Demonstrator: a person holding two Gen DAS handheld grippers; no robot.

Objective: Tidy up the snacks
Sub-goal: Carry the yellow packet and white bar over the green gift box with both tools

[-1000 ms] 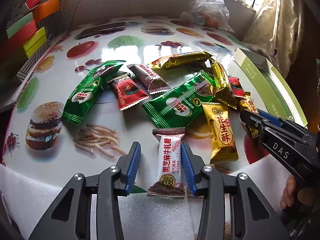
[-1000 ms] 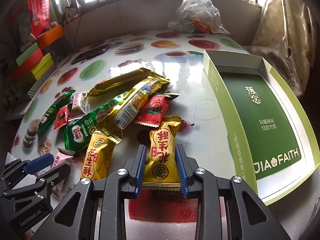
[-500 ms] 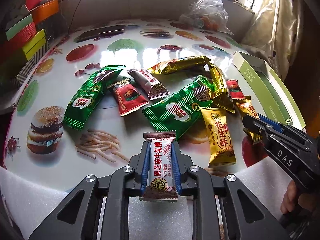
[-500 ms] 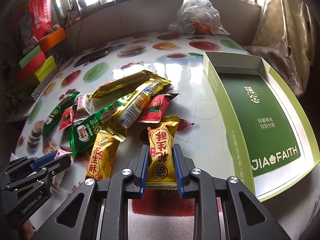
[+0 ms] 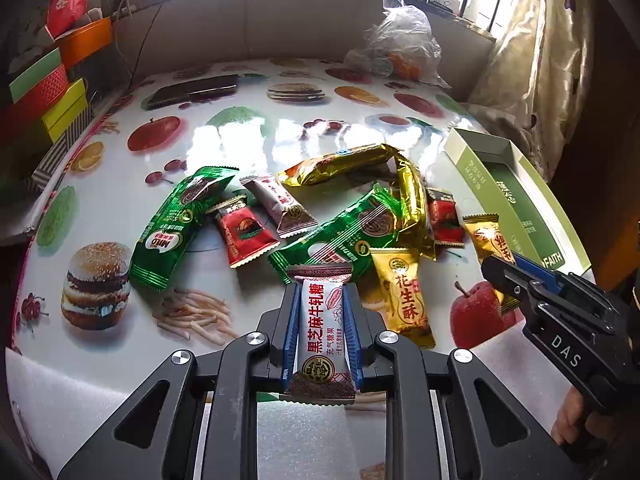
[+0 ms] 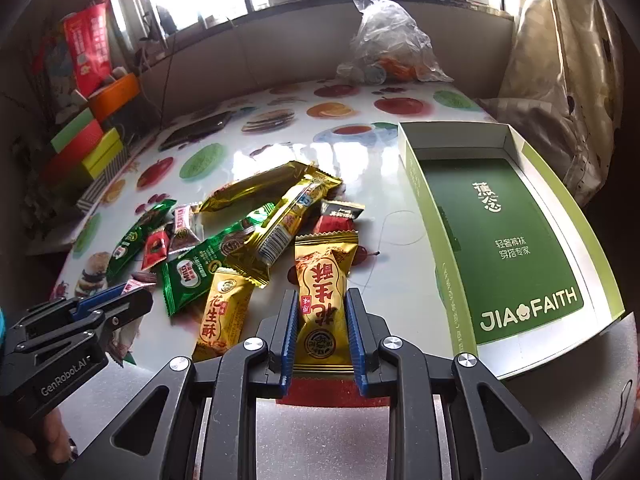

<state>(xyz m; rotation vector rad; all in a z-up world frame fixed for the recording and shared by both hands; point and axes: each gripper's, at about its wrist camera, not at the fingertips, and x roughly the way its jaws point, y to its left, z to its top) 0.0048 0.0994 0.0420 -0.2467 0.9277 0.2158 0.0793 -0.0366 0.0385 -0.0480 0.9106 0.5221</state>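
Snack packets heaped beside green box.

Table under me has a glossy food-print cover. Ahead of my left tool lies a loose heap of snack packets. An open green box sits right of my right tool. A dark phone and a plastic bag lie far ahead.
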